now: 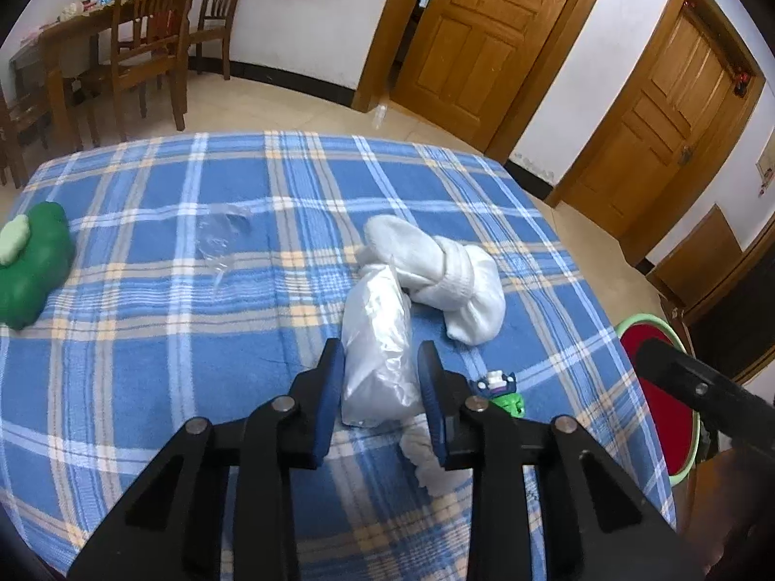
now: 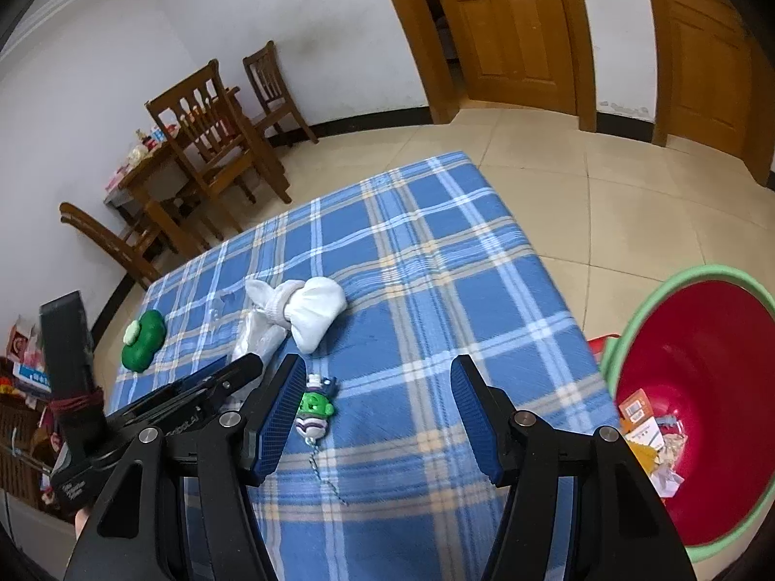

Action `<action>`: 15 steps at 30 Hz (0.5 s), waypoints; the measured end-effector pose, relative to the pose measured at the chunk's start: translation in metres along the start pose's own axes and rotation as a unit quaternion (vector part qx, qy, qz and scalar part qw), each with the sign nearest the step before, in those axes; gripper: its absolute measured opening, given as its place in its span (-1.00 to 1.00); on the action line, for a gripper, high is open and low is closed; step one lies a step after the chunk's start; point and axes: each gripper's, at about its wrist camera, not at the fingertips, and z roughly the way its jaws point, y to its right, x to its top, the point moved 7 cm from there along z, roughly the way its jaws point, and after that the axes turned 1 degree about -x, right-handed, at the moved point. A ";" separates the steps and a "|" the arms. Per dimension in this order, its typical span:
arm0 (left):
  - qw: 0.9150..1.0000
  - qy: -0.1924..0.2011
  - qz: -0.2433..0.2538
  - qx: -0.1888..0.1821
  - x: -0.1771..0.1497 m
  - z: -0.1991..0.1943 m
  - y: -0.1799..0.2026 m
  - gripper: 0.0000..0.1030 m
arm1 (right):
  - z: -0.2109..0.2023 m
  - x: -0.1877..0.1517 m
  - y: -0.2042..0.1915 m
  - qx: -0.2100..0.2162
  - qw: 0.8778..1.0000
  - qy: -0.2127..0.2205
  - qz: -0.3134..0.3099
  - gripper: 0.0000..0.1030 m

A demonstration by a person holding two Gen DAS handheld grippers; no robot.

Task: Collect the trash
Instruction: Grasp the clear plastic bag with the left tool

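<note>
A crumpled whitish plastic bag (image 1: 375, 339) lies on the blue plaid cloth (image 1: 193, 339). My left gripper (image 1: 380, 363) straddles the bag's near end with a blue pad on each side, close to it; contact is unclear. A clear plastic wrapper (image 1: 220, 237) lies farther left. In the right wrist view the bag (image 2: 254, 339) lies beside the left gripper's black body (image 2: 193, 397). My right gripper (image 2: 378, 387) is open and empty above the cloth. A red bin with a green rim (image 2: 697, 377) holds paper scraps at the right; it also shows in the left wrist view (image 1: 663, 387).
White rolled socks (image 1: 450, 271) lie just behind the bag. A small green toy figure with a cord (image 2: 315, 411) lies near my right gripper's left finger. A green plush (image 1: 29, 266) sits at the cloth's left edge. Wooden chairs and a table (image 1: 121, 48) stand behind.
</note>
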 end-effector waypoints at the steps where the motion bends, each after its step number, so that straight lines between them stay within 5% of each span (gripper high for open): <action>1: 1.000 0.004 -0.004 -0.003 0.001 -0.004 -0.002 -0.41 | 0.003 0.001 -0.003 0.001 1.000 -0.001 -0.002 0.23; 15: 0.996 0.046 -0.067 0.022 0.008 -0.036 -0.050 -0.42 | 0.066 0.009 -0.036 0.007 0.999 -0.039 -0.023 0.23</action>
